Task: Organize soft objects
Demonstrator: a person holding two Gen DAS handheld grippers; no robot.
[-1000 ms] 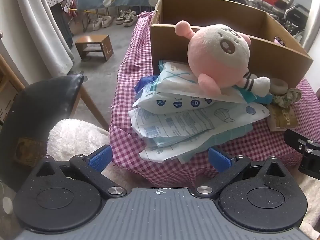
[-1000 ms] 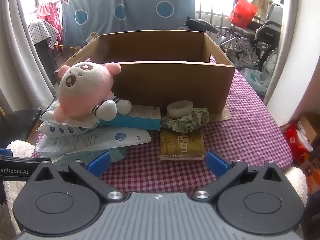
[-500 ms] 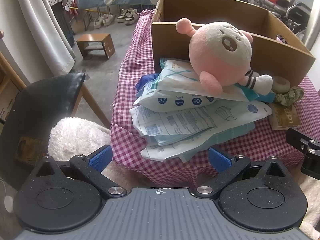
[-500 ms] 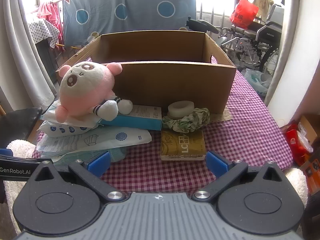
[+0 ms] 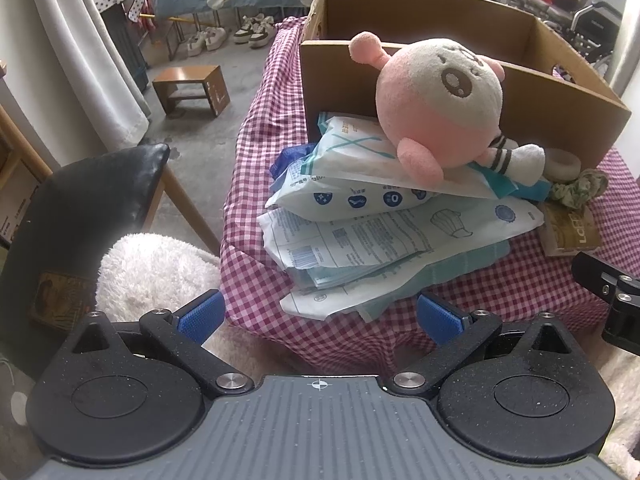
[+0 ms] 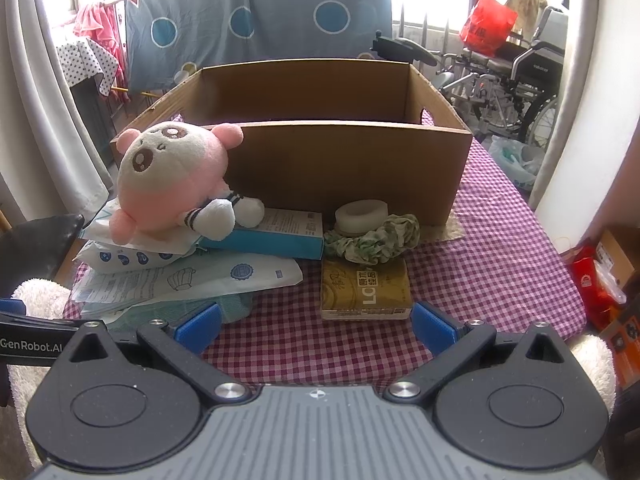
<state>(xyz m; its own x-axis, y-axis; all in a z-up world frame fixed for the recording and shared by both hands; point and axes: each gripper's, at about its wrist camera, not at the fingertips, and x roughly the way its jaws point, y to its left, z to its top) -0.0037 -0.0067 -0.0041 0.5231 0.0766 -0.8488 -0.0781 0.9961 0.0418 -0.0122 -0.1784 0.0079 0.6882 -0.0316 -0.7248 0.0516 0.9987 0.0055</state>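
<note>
Closed in a little on the pile over the last second, nothing more: in the left view the plush [image 5: 440,96] and packets [image 5: 384,216] loomed slightly larger and sat slightly lower than a second before, while the right view barely shifted. Left gripper [image 5: 318,316] held wide open and empty, short of the table edge, with the packets straight ahead and the plush beyond them, up and to the right. Right gripper [image 6: 316,326] likewise spread wide, gripping nothing, with the brown pack [image 6: 366,290] dead ahead, the scrunchie [image 6: 372,240] and tape roll [image 6: 362,212] just past it, and the plush far ahead to the left. Nothing on the table touched or displaced; plush lying on the packets, leaning against the front wall of the box [image 6: 344,168], which looked empty as far as could be seen. Judged as an approach only, sorting not yet begun, first grasp probably the plush or a top packet.
</note>
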